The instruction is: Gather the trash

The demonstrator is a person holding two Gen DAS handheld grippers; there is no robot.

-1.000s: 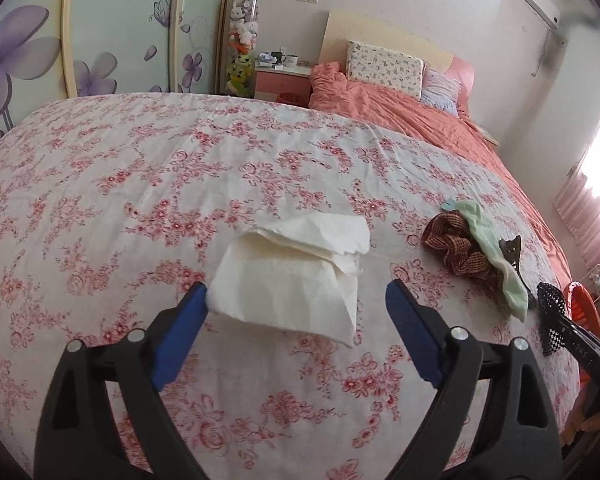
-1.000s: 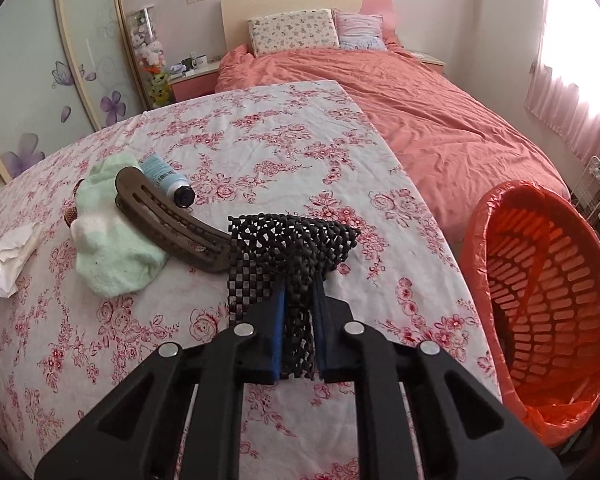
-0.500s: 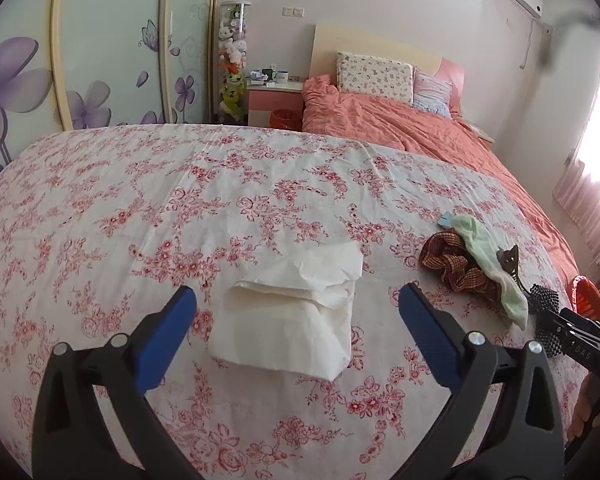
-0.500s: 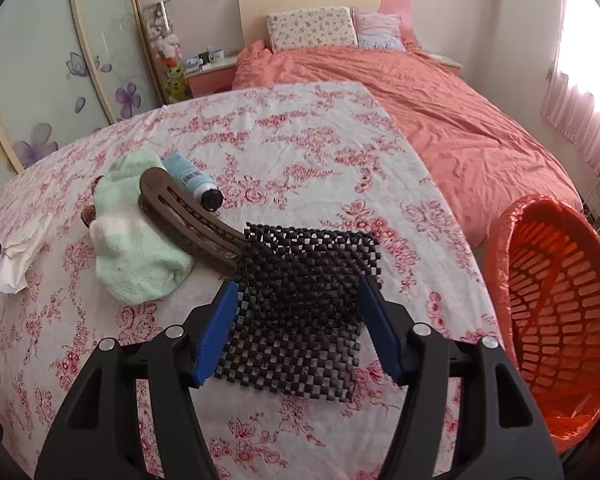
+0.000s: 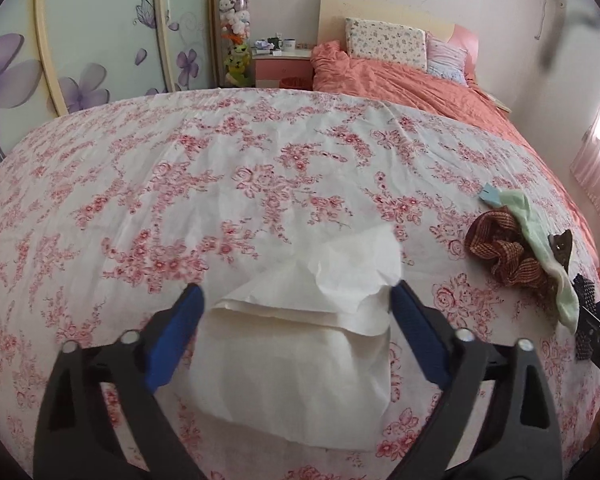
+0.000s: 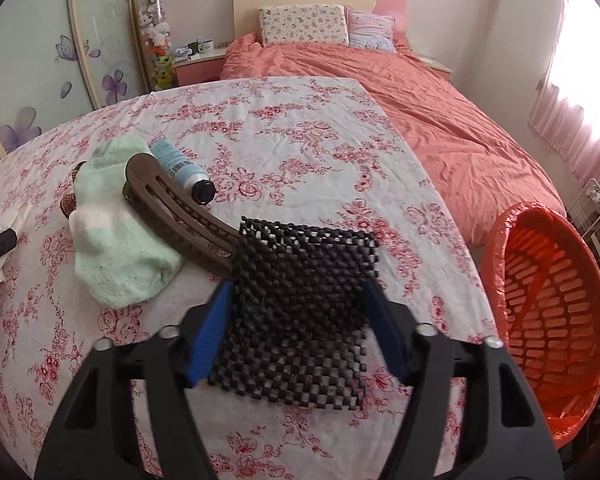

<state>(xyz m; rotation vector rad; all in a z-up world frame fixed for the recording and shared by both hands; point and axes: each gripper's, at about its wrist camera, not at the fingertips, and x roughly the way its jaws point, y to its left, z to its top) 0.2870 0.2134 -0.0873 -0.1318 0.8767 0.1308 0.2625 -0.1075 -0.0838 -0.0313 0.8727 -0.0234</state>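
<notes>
Tissue sits between closing left gripper pads; right gripper narrows around mesh mat, ungripped.

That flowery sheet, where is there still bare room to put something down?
The floral sheet lies bare from the blue tube to the orange quilt, and in the left view everywhere beyond the tissue. Crowded: the green sock, brown clip and black mesh mat.

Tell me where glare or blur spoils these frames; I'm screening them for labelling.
Right wrist view: the window at upper right is blown out white, and the bed's far edge bows from fisheye distortion. Left wrist view: the tissue looks soft, and glare washes the right edge.
</notes>
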